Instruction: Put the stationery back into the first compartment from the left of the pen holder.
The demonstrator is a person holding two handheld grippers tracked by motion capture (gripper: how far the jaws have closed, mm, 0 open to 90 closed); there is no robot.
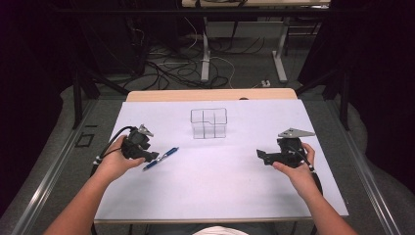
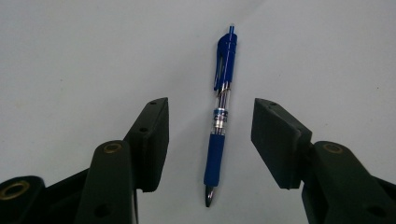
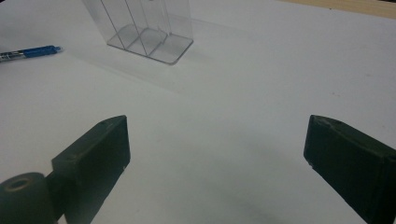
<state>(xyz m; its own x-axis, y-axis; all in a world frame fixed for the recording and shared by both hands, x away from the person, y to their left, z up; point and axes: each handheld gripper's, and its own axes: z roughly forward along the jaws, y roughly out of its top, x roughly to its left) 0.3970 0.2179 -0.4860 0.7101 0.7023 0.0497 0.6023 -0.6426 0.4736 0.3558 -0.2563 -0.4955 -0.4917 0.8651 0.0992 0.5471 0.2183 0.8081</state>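
A blue retractable pen (image 1: 161, 157) lies flat on the white table top at the left. My left gripper (image 1: 152, 156) hangs low over it, and its jaws straddle the pen without touching it. In the left gripper view the pen (image 2: 219, 126) runs lengthwise through the gap of the left gripper (image 2: 210, 105), tip nearest the camera, with clear space on both sides. My right gripper (image 1: 260, 155) rests at the right side of the table, open, with nothing between its jaws (image 3: 218, 123). Far off to its left the pen's clip end (image 3: 32, 52) shows.
A clear plastic organizer (image 1: 209, 123) with several compartments stands upright at the back middle of the table, and its base (image 3: 144, 44) shows in the right gripper view. The white sheet (image 1: 220, 186) covers a wooden table top (image 1: 210, 94). Cables and desk legs lie beyond.
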